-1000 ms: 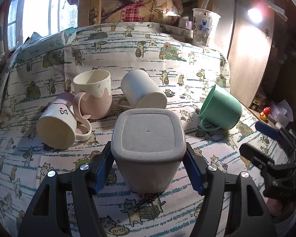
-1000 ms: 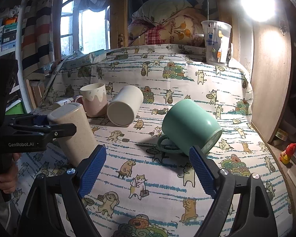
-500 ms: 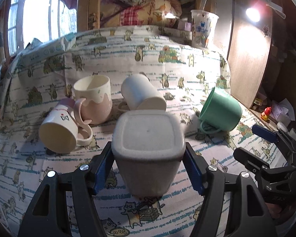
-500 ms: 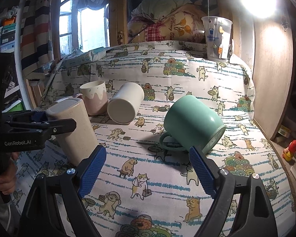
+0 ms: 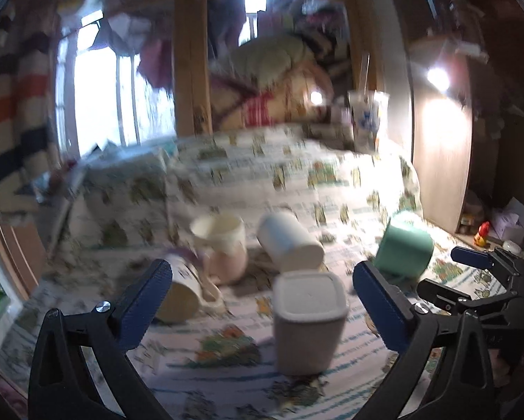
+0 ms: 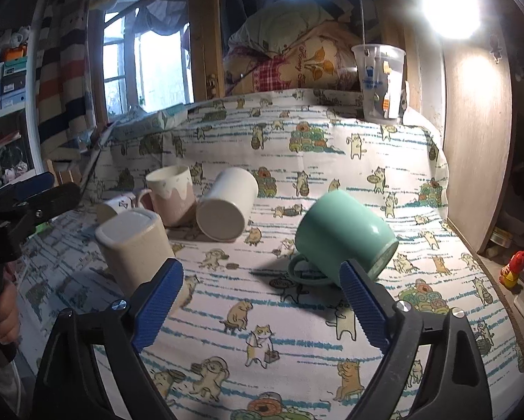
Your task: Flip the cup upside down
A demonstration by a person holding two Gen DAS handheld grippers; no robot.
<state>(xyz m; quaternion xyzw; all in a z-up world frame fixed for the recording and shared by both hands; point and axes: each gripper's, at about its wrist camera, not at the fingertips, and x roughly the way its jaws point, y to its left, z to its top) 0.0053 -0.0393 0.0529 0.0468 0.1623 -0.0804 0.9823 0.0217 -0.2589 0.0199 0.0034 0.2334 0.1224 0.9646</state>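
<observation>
A beige square cup [image 5: 307,318] stands upside down on the cat-print cloth, also in the right wrist view [image 6: 135,245]. My left gripper [image 5: 262,308] is open and empty, drawn back from the cup, which stands free between its jaws. A green mug [image 6: 346,234] lies on its side just beyond my open, empty right gripper [image 6: 262,308]; it also shows in the left wrist view [image 5: 403,252]. The left wrist view is blurred by motion.
A white mug [image 6: 226,208] lies on its side, a pink-and-cream mug [image 6: 172,197] stands upright, and a small white mug [image 5: 179,292] lies on its side at the left. A clear plastic cup [image 6: 379,82] stands at the back. A wooden panel [image 6: 479,140] borders the right.
My left gripper opened, let go of the beige cup and pulled back and up. The cup stays upside down on the cloth. My right gripper barely moved.
</observation>
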